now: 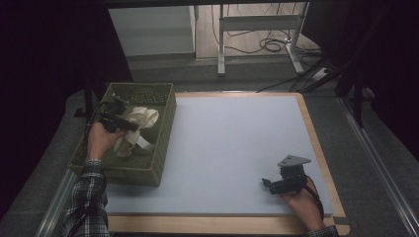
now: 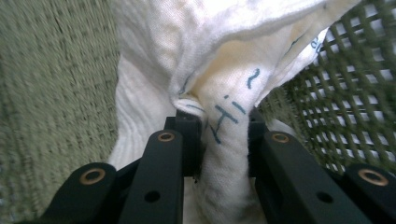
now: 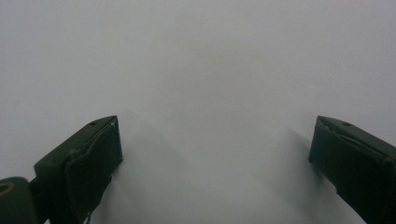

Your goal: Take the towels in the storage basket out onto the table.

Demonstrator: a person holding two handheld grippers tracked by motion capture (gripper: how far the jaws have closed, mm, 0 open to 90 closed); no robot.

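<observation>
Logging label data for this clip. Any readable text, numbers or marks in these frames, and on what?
Hand-drawn blue pen strokes on the white cloth, pinched in the left gripper over the green mesh basket: they look like writing, but folds break them up and they cannot be read as a word.
More blue marks near the cloth's upper right edge: too blurred to read.
Nothing written shows on the basket, the grey table mat or the right gripper.

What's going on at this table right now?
A person works with a gripper in each hand. The left gripper is shut on a bunched white cloth with blue pen marks, inside the green mesh basket at the table's left edge. The right gripper rests on the pale blue mat near the front right corner, with its jaws open and nothing between them.
</observation>
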